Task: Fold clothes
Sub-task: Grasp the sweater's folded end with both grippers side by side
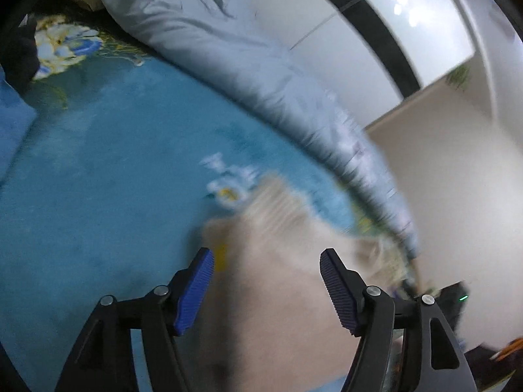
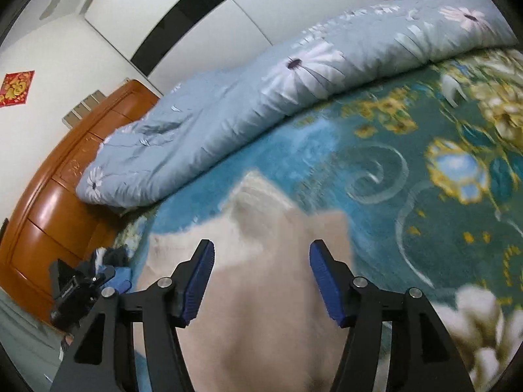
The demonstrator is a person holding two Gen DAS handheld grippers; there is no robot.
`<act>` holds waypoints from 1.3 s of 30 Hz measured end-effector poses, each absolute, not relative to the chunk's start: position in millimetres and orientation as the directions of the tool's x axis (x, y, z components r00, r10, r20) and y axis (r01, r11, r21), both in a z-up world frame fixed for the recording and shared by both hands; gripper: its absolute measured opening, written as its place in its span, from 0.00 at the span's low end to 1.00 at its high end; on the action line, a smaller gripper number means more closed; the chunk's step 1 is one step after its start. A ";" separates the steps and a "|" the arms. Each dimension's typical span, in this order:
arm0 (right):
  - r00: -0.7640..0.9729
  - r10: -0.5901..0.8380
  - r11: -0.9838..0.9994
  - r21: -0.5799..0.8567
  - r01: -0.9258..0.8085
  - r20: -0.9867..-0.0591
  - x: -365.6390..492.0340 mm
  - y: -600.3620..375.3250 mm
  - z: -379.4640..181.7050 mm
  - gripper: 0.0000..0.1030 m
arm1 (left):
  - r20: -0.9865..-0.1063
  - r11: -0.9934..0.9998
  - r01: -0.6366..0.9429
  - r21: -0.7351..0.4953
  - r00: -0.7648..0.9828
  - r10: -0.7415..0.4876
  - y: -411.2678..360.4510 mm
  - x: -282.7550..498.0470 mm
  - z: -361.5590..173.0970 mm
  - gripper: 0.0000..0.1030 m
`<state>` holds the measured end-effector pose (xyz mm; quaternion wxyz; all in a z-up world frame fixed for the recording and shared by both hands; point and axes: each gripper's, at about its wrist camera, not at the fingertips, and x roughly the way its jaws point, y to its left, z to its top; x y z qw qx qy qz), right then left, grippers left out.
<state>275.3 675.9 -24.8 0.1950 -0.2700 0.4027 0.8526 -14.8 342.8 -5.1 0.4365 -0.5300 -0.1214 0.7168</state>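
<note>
A beige knitted garment [image 1: 271, 297] lies on a blue flowered blanket [image 1: 98, 179], blurred by motion in the left wrist view. My left gripper [image 1: 266, 261] is open above it, blue pads wide apart, nothing between them. In the right wrist view the same beige garment [image 2: 261, 294] lies spread on the blanket [image 2: 441, 228], with a ribbed edge at its far end. My right gripper [image 2: 261, 251] is open just above the garment and holds nothing.
A rolled light-blue quilt with daisies [image 2: 261, 98] lies along the far side of the bed, also in the left wrist view [image 1: 212, 42]. An orange wooden headboard [image 2: 49, 205] stands at left. The other gripper [image 2: 75, 290] and dark clothes [image 2: 111, 261] lie beside it.
</note>
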 end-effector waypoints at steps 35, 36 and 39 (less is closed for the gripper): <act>-0.842 -0.111 -0.444 0.784 -0.433 -0.528 325.4 619.8 -43.9 0.40 | -0.671 -0.620 -0.353 -0.701 0.029 0.741 284.0 49.9 -22.2 0.38; -0.836 -0.123 -0.458 0.778 -0.430 -0.534 331.3 611.1 -41.2 0.40 | -0.669 -0.619 -0.353 -0.701 0.026 0.743 272.7 56.1 -21.5 0.38; -0.825 -0.154 -0.477 0.772 -0.420 -0.544 348.4 586.5 -37.8 0.40 | -0.665 -0.618 -0.354 -0.702 0.016 0.746 238.9 74.9 -19.3 0.38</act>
